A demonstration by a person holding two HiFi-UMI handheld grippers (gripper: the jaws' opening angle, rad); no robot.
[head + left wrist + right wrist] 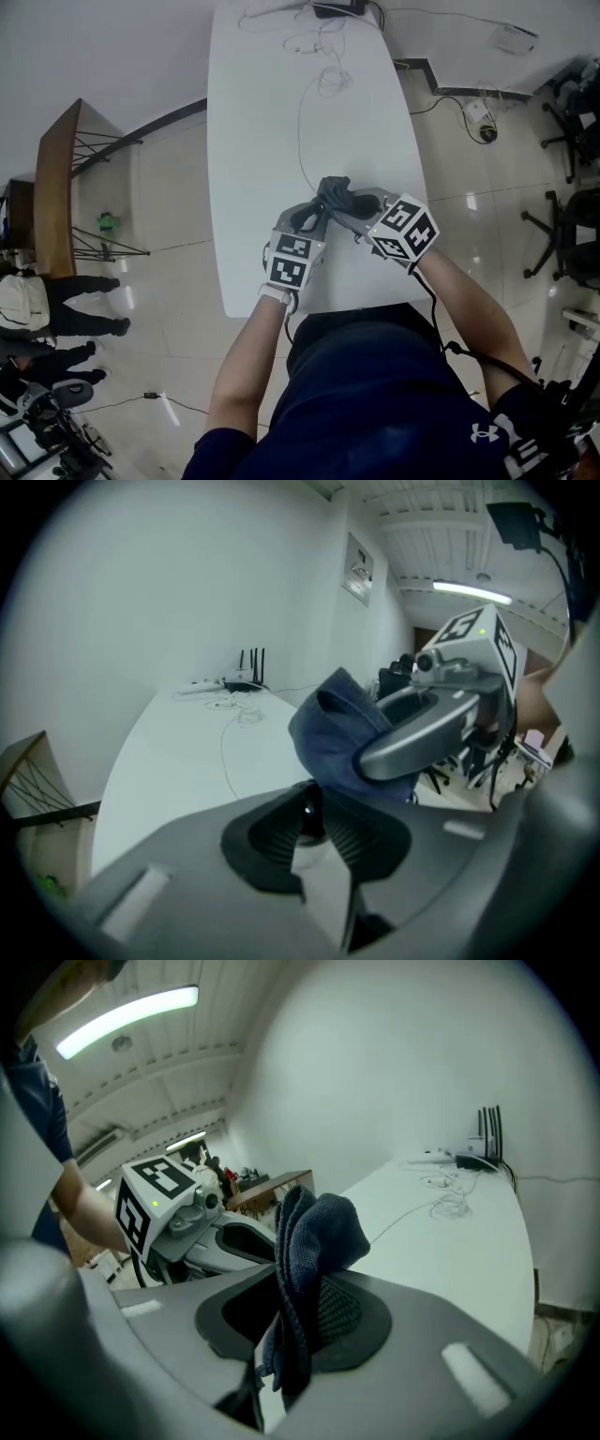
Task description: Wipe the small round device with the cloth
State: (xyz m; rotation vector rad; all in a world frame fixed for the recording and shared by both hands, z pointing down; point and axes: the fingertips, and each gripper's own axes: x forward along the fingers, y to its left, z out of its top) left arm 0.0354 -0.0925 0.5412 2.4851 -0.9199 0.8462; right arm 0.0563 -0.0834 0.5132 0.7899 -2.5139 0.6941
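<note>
Both grippers met above the near end of the white desk (272, 122). The right gripper (291, 1307) had its fingers (345, 1314) squeezed tight on the dark blue cloth (314, 1232). The left gripper (309, 819) had its fingers (267, 836) pinched on the small round device (306, 810). Only a dark bit of it showed. The cloth sat right on top of it.

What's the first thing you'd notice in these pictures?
The dark blue cloth stands out first, bunched up in the jaws of the right gripper above the near end of the long white table. Right beside it, the left gripper pinches a small round device, with the cloth just over it.
</note>
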